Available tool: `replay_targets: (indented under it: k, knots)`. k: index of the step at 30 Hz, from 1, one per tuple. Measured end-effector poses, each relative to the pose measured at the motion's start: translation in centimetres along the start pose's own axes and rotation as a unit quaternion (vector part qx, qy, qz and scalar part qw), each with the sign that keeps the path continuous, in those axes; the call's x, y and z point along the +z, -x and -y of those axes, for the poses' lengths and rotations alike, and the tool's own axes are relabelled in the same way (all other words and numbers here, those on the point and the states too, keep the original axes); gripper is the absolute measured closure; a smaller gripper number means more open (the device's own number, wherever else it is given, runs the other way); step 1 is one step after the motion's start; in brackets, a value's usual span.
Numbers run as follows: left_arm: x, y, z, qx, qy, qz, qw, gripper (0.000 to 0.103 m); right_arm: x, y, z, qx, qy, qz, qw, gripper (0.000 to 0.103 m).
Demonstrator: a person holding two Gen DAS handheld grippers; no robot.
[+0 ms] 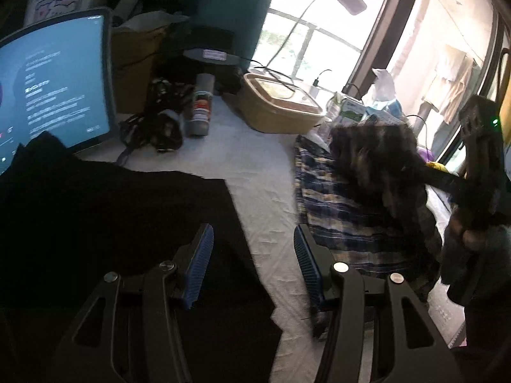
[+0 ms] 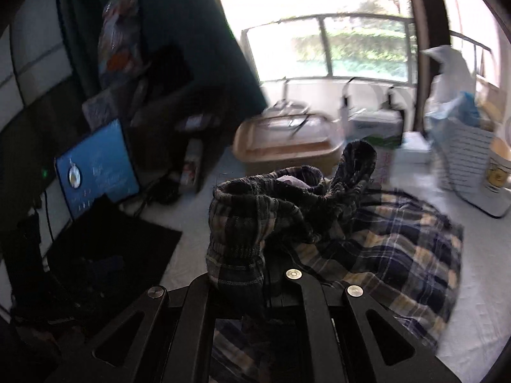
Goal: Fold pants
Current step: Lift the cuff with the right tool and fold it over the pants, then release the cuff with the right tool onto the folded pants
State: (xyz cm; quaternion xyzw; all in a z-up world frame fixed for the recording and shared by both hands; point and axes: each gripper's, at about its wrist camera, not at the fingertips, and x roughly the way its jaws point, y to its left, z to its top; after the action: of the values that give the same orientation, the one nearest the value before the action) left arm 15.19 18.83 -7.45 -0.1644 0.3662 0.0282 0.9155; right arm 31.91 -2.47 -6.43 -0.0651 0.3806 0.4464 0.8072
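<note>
My left gripper [image 1: 252, 265] hung with its jaws spread wide, blue pads [image 1: 201, 261] bare, nothing between them. Below it lay the white sheet [image 1: 255, 172], with a black cloth [image 1: 111, 223] covering the sheet on the gripper's left side. My right gripper [image 2: 252, 284] was clamped on the plaid pants [image 2: 367, 239], the fingers themselves hidden under the gathered waistband (elastic ribbing bunched and standing upright just above the clamp). The rest of the pants spilled in a heap on the sheet to the right of the waistband. Beyond the pants I noted a tan lidded box [image 2: 284, 150] near the window, and a lit monitor [image 1: 51, 89] well to the left of the pants, behind the black cloth.
</note>
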Motion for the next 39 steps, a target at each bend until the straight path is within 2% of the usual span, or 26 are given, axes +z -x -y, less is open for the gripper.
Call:
replay_targets:
  k: [8,11,12,13,14,15,19,24,29,31,39]
  knots:
    - [-0.2,0.0,-0.9,0.014,0.004,-0.003,0.9999,0.051,-1.8,-4.0,-1.2,-0.002,0.021,-0.072,0.997,0.095]
    - [-0.2,-0.1,-0.7,0.018,0.002,-0.005,0.9998,0.051,-2.2,-4.3,-2.0,-0.011,0.047,-0.089,0.995,0.086]
    - [-0.1,-0.1,-0.6,0.019,0.001,-0.005,0.9998,0.051,-2.4,-4.3,-2.4,-0.010,0.057,-0.089,0.994,0.075]
    - [0.0,-0.1,-0.4,0.020,-0.001,-0.004,0.9998,0.051,-2.5,-4.2,-2.7,-0.007,0.064,-0.089,0.994,0.052]
    - [0.0,0.0,-0.2,0.021,-0.003,-0.004,0.9998,0.051,-2.7,-4.1,-3.1,-0.001,0.072,-0.087,0.994,0.038]
    - [0.1,0.0,0.0,0.023,-0.006,-0.005,0.9997,0.051,-2.8,-3.8,-3.4,0.004,0.079,-0.083,0.993,0.018]
    - [0.6,0.1,0.8,0.032,-0.015,-0.003,0.9994,0.051,-3.2,-2.3,-4.1,0.026,0.093,-0.070,0.993,0.016]
    - [1.6,-0.2,2.1,0.041,-0.030,0.000,0.9987,0.051,-3.3,0.7,-1.8,0.027,0.068,-0.043,0.996,0.016]
    - [2.5,-1.2,4.9,0.021,-0.065,-0.003,0.9977,0.049,-4.0,3.9,2.4,0.004,0.027,-0.013,1.000,0.016]
    - [2.7,-2.3,6.4,0.006,-0.087,-0.011,0.9961,0.042,-4.6,5.0,4.5,-0.008,0.006,-0.004,1.000,0.016]
    - [3.7,-5.8,11.1,0.001,-0.156,-0.024,0.9875,0.042,-7.4,6.6,8.6,-0.049,-0.023,0.001,0.999,0.016]
